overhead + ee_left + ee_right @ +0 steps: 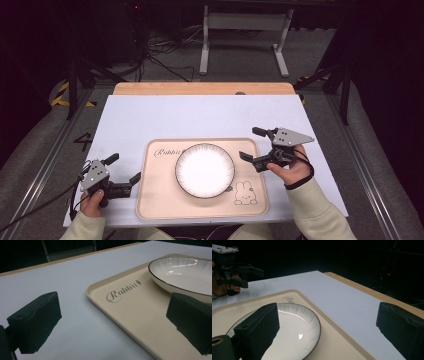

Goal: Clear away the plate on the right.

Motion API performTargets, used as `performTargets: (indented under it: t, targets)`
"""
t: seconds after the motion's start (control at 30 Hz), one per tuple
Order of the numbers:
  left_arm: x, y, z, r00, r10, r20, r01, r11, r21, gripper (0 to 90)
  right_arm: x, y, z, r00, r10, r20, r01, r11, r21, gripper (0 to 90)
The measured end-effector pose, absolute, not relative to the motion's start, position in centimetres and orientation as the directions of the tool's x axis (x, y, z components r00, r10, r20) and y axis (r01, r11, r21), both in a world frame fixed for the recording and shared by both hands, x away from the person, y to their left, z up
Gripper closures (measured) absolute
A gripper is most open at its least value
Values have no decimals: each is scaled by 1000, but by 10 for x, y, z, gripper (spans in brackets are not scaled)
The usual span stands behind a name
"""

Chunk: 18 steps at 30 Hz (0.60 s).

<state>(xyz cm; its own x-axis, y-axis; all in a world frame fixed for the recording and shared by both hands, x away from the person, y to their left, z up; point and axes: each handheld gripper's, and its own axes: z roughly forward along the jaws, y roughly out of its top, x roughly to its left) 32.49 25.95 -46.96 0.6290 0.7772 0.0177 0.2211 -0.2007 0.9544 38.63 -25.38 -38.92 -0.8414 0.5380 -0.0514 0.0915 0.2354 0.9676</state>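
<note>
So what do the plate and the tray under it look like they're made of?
The plate looks like glazed ceramic: glossy white with sharp light reflections, fine radial lines and a thin dark rim. The tray looks like matte beige plastic, smooth with a moulded raised edge; melamine is possible.

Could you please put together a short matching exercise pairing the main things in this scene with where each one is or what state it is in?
Things:
1. plate
2. tray
3. left gripper
4. right gripper

Places or states:
A. beige, lying on the white table top, printed with a rabbit drawing
B. held open beside the tray's left edge
C. white with a dark rim, empty, sitting on the tray
D. held open at the tray's right edge

Pairs: 1-C, 2-A, 3-B, 4-D
</note>
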Motion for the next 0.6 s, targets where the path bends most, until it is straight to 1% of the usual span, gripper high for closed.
performTargets:
  t: [0.6]
  targets:
    - [325, 259, -470, 628, 778, 18, 220, -199, 955, 2, 378, -313, -392, -777, 629, -41, 116, 207, 971, 33]
